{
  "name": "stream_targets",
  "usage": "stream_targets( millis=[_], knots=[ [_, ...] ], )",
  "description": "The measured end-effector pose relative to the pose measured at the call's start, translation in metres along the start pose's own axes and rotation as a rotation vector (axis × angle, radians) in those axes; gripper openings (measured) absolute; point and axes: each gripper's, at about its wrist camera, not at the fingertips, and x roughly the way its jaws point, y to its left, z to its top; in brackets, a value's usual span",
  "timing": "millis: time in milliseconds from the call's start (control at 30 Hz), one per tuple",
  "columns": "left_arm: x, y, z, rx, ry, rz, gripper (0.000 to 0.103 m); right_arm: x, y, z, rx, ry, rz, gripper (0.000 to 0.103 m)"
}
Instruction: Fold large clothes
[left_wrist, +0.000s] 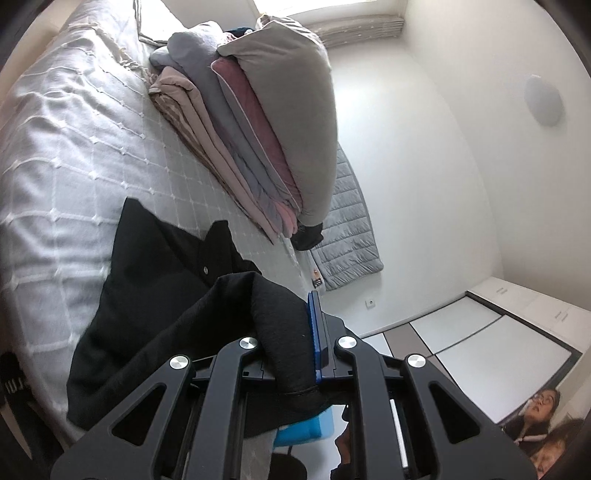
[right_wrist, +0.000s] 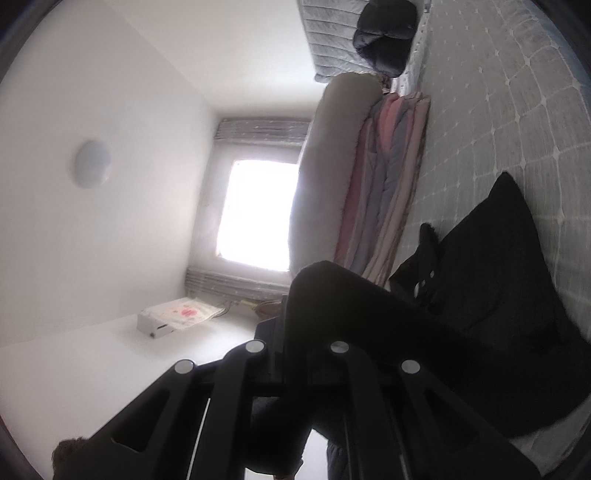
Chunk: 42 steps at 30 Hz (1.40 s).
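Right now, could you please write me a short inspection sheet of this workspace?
Surface: bed with grey grid-quilted cover.
Job's things: black garment, part lying on the bed, part lifted at both grippers.
Clutter: stack of folded bedding; dark bundle beyond it.
Grippers: left gripper shut on the black garment; right gripper shut on it too, fingers mostly hidden by cloth.
Cables: nothing seen.
Surroundings: bright window, white walls, round ceiling lamp, box on a white top.
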Motion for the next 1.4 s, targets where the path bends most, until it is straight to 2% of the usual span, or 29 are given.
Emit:
stream_targets(
  millis=[367,500,567,633,833,900,1033,1133,1233,1300,1333,1400],
  knots=[
    [0.109,0.048,0.075,-0.058,0.021,0.107,0.01,0.073,-0.072,0.069,0.098,-0.047,-0.199,0.01],
    [0.147,0.082,0.089,-0.088,0.047,0.198,0.01,0.096,-0.118,0.086,0.167,-0.036,-0.355,0.011],
    [0.163,0.105,0.092,-0.117,0.055,0.258,0.01,0.101,-0.139,0.089,0.199,-0.035,-0.414,0.014],
    [0.173,0.124,0.093,-0.145,0.056,0.294,0.012,0.105,-0.157,0.093,0.224,-0.042,-0.451,0.023],
    [0.195,0.155,0.097,-0.185,0.072,0.351,0.017,0.119,-0.171,0.107,0.236,-0.044,-0.491,0.03],
    [0.198,0.157,0.1,-0.19,0.076,0.344,0.022,0.121,-0.174,0.11,0.238,-0.04,-0.507,0.03],
    [0.199,0.157,0.112,-0.207,0.056,0.322,0.024,0.125,-0.174,0.116,0.227,-0.046,-0.516,0.03],
    [0.21,0.152,0.117,-0.182,0.06,0.36,0.024,0.136,-0.175,0.125,0.221,-0.078,-0.507,0.03],
    [0.221,0.155,0.121,-0.161,0.083,0.426,0.024,0.144,-0.179,0.126,0.206,-0.061,-0.564,0.03],
    [0.228,0.169,0.123,-0.205,0.126,0.458,0.024,0.145,-0.19,0.133,0.27,-0.049,-0.539,0.03],
    [0.228,0.174,0.125,-0.238,0.145,0.447,0.024,0.142,-0.191,0.134,0.294,-0.045,-0.509,0.03],
    [0.221,0.181,0.131,-0.3,0.165,0.37,0.029,0.138,-0.187,0.138,0.315,-0.033,-0.451,0.042]
  ],
)
